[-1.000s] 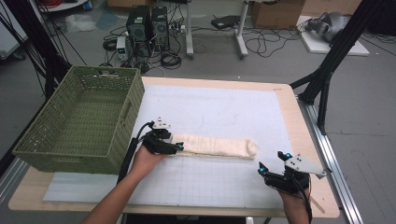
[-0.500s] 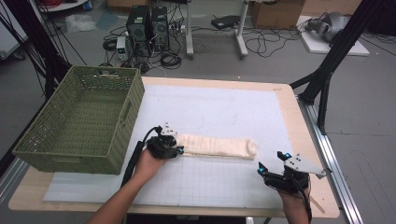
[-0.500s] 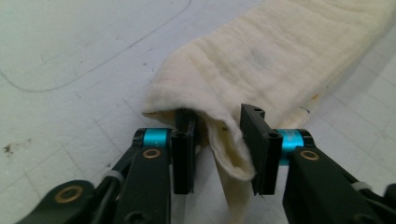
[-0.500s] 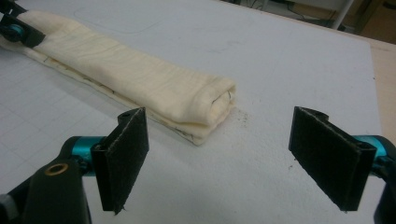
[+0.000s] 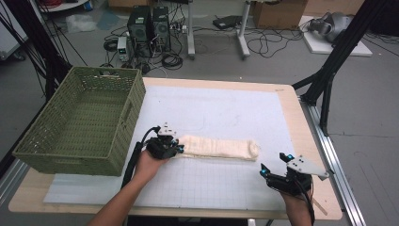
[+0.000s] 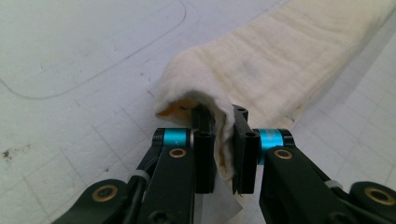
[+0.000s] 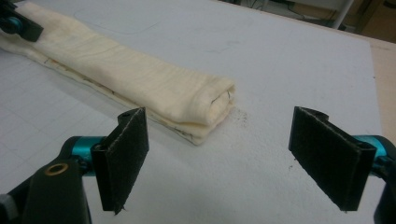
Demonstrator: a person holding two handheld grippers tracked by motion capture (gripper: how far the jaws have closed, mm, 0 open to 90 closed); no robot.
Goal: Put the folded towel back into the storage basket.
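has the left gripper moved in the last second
Yes. In the high view the left gripper has shifted slightly right, away from the green basket, and is now shut on the near end of the cream cloth.

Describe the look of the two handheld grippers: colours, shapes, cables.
Both are black with turquoise collars and brass-coloured screws at the finger joints. The left gripper trails a black cable along the forearm. The right gripper carries a grey three-cornered plate on top, and its fingers end in flat, black, rectangular pads. Both forearms are bare.
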